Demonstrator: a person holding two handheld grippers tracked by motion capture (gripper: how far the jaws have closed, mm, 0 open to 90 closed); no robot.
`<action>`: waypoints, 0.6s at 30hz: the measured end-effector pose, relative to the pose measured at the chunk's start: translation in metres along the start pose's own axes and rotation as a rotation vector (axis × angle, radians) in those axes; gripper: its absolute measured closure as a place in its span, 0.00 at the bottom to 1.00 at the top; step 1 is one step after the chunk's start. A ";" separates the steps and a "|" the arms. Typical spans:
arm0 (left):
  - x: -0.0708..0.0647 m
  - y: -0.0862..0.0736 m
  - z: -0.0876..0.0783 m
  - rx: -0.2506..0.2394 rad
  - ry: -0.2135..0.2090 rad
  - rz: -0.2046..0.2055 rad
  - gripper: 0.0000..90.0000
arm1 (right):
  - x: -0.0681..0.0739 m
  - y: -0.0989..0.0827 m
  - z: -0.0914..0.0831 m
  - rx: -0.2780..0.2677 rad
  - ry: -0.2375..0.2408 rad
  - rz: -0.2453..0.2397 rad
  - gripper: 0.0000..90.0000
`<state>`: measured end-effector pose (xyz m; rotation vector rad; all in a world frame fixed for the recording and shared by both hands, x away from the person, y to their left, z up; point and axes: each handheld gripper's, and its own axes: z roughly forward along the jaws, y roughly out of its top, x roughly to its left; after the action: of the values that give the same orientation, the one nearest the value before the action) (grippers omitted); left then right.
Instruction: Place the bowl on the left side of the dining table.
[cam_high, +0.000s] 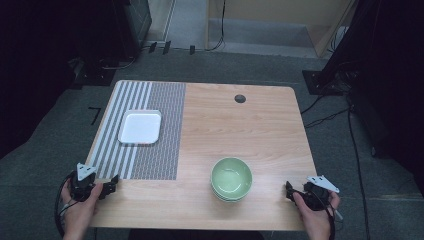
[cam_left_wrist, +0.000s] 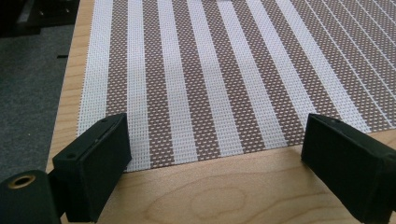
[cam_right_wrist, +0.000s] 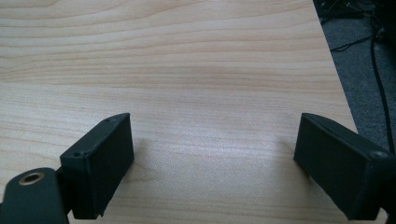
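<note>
Near the front edge of the tabletop (cam_high: 235, 125), right of centre, stands a stack of green bowls (cam_high: 231, 179), upright and untouched. Right gripper (cam_high: 290, 190) rests at the front right corner, just right of the bowls but apart from them; its jaws stand wide with nothing between them, and in the right gripper view (cam_right_wrist: 212, 154) bare wood lies between its fingers (cam_right_wrist: 100, 163). Left gripper (cam_high: 114, 183) rests at the front left corner, well apart from the bowls; its jaws also stand wide and hold nothing. In the left gripper view (cam_left_wrist: 212, 156) the front edge of a striped mat (cam_left_wrist: 210, 70) runs just ahead of its fingers (cam_left_wrist: 100, 161).

Mat (cam_high: 142, 131) covers the left part of the tabletop, reaching from the back edge to near the front edge. White tray (cam_high: 140, 127) lies flat on the mat, toward the left edge and well apart from both grippers. Bare wood is open between bowls and mat, and across the whole right half back to a dark round grommet (cam_high: 240, 98) near the back edge. No readable writing or labels can be made out.
</note>
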<state>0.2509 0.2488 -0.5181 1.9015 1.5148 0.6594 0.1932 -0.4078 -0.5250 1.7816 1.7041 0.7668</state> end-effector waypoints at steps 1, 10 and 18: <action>0.000 0.000 0.000 0.000 0.000 0.000 0.09 | 0.000 0.000 0.000 0.000 0.000 0.000 0.13; -0.001 0.000 0.000 0.000 0.005 -0.006 0.09 | 0.000 0.002 -0.001 -0.016 0.025 0.070 0.15; -0.001 0.000 0.000 0.000 0.009 -0.008 0.09 | 0.009 0.013 -0.012 -0.052 0.036 0.083 0.16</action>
<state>0.2509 0.2478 -0.5180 1.8940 1.5269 0.6655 0.1940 -0.3992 -0.5069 1.8223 1.6264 0.8756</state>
